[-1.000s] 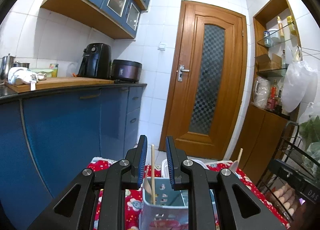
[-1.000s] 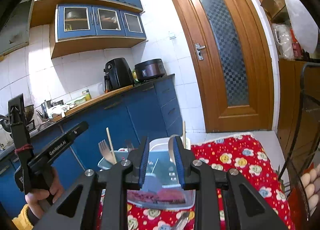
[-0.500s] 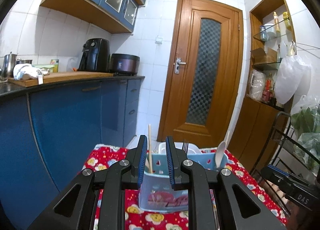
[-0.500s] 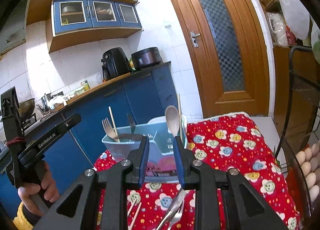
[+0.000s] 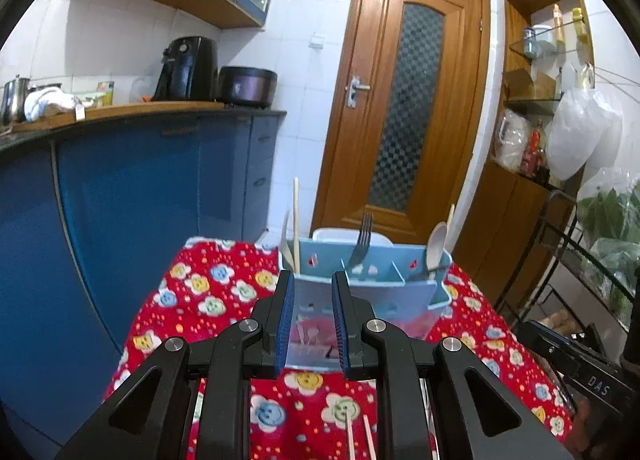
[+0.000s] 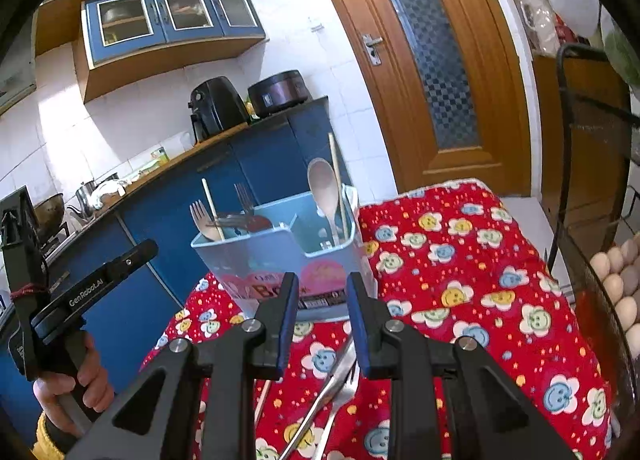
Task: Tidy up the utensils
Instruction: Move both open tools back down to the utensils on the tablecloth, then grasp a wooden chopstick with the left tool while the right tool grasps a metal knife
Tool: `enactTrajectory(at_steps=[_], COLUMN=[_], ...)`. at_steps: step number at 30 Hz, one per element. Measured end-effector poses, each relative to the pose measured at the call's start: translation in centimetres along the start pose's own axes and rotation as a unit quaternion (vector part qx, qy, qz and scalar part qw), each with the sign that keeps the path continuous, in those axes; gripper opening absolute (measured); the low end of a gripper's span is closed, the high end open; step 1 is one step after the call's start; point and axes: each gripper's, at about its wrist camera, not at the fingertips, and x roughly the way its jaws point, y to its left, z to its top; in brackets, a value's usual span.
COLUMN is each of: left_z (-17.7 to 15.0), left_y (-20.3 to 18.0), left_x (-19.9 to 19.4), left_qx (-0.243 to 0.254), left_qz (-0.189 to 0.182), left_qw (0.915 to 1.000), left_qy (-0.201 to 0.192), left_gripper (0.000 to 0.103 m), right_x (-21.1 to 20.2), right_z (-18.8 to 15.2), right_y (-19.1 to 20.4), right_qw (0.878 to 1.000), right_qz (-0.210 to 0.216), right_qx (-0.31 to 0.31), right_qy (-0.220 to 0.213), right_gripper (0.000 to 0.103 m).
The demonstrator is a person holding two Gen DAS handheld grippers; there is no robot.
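Note:
A light blue utensil holder (image 5: 372, 292) (image 6: 276, 256) stands on the red flowered tablecloth (image 5: 208, 300) (image 6: 472, 260). It holds forks (image 5: 362, 240) (image 6: 202, 217), a wooden spoon (image 5: 436, 244) (image 6: 324, 187) and chopsticks (image 5: 296, 219) (image 6: 338, 179). My left gripper (image 5: 313, 324) is open and empty, just in front of the holder. My right gripper (image 6: 322, 324) is open and empty, above loose metal utensils (image 6: 332, 388) lying on the cloth. A pair of chopsticks (image 5: 358, 436) lies on the cloth below the left gripper.
Blue kitchen cabinets (image 5: 140, 195) run along the left with an air fryer (image 5: 188, 67) and cooker (image 5: 246, 85) on the counter. A wooden door (image 5: 404, 107) is behind. A black wire rack (image 6: 592, 187) with eggs (image 6: 620, 288) stands at the right.
Both grippers have pulled back and tilted down from the holder; more tablecloth and the loose utensils on it have come into view. The holder's contents have not moved.

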Motion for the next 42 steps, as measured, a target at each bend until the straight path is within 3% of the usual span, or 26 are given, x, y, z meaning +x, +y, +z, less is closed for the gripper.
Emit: enactTrajectory(at_steps=[15, 26, 34, 42], left_z=[-4.1, -7.0, -8.7, -9.9], left_y=[0.5, 0.6, 0.0, -0.6], left_x=[2.8, 4.9, 5.7, 6.0], left_qx=[-0.013, -0.015, -0.010, -0.010], left_qz=[-0.011, -0.014, -0.038, -0.049], left_qw=[0.9956, 0.9861, 0.9752, 0.9674], left_qy=[0.093, 0.165, 0.218, 0.248], left_gripper=[0.019, 0.019, 0.019, 0.019], right_x=[0.9, 1.6, 1.6, 1.5], right_z=[-2.7, -4.4, -5.1, -5.7], right_y=[-2.0, -3.5, -4.6, -5.2], right_qw=[0.999, 0.996, 0.995, 0.994], right_qz=[-0.011, -0.014, -0.016, -0.013], right_qx=[0.028, 0.049, 0.063, 0.072], right_qy=[0.044, 0.067, 0.075, 0.079], right_gripper=[0.027, 0.027, 0.027, 0.027])
